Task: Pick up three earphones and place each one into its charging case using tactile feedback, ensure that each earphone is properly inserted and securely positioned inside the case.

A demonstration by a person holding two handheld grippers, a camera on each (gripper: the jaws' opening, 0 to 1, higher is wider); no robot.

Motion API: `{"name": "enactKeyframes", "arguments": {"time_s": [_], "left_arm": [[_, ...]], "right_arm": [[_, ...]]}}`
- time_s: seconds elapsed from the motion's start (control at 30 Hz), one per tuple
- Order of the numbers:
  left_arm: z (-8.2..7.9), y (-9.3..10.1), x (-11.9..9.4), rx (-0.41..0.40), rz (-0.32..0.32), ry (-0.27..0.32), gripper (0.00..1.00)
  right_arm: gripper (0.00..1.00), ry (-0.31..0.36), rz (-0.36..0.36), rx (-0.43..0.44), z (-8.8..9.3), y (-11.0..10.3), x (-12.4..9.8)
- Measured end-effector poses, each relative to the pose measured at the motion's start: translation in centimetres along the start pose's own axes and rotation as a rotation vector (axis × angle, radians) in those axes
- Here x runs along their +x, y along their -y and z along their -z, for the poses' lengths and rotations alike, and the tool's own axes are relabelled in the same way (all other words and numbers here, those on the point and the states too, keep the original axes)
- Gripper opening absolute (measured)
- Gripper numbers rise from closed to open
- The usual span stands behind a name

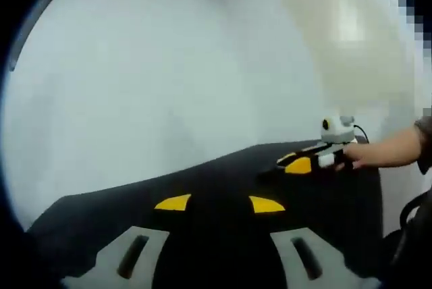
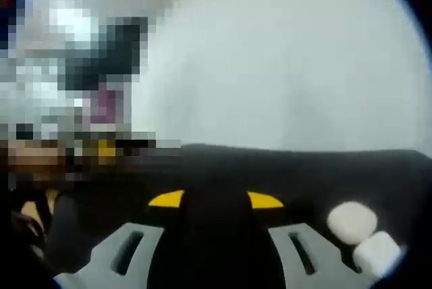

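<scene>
Left gripper (image 1: 219, 203) hovers over the dark surface (image 1: 202, 181), jaws spread wide, holding nothing. Right gripper (image 2: 216, 200) is likewise wide apart and holds nothing; in the left gripper view it shows at the far right (image 1: 312, 163), held in a hand (image 1: 364, 156). Two white cases (image 2: 352, 221) (image 2: 376, 252) lie touching on the surface by the right gripper's right jaw; blur hides any earphones

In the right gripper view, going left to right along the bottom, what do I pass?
Left grey jaw with yellow tip → right grey jaw with yellow tip → rounded white case → blocky white case, all over the black table surface.
</scene>
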State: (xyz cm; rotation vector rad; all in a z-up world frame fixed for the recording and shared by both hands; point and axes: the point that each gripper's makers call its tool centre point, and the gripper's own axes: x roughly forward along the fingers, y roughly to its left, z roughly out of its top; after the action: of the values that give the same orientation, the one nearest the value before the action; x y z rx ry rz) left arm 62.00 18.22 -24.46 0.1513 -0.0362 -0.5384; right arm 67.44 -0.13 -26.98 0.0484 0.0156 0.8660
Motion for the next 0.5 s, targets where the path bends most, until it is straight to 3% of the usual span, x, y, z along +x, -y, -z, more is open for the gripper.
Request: {"name": "enactKeyframes", "arguments": {"time_s": [0.1, 0.2, 0.27, 0.3, 0.37, 0.5], "left_arm": [[-0.1, -0.5, 0.4, -0.065, -0.033, 0.048, 0.28], [1.4, -0.4, 0.7, -0.111, -0.05, 0.079, 0.27], [3.2, -0.8, 0.8, 0.054, -0.108, -0.079, 0.26], [3.1, -0.1, 1.0, 0.096, -0.079, -0.059, 0.25], [2.2, 2.9, 1.0, 0.088, 0.013, -0.002, 0.28], [1.6, 2.9, 0.9, 0.081, -0.007, 0.013, 0.3]], "right_arm": [[0.34, 0.012, -0.009, 0.035, -0.2, 0.0, -0.1], [0.33, 0.006, 0.002, 0.024, -0.1, 0.4, 0.0], [0.33, -0.011, -0.006, -0.002, 0.2, 0.4, 0.0], [0.33, -0.01, -0.014, -0.009, 0.1, 0.3, 0.0], [0.33, 0.007, -0.032, -0.01, -0.2, 0.1, -0.2], [0.33, 0.021, -0.023, -0.008, -0.4, 0.5, -0.4]]}}
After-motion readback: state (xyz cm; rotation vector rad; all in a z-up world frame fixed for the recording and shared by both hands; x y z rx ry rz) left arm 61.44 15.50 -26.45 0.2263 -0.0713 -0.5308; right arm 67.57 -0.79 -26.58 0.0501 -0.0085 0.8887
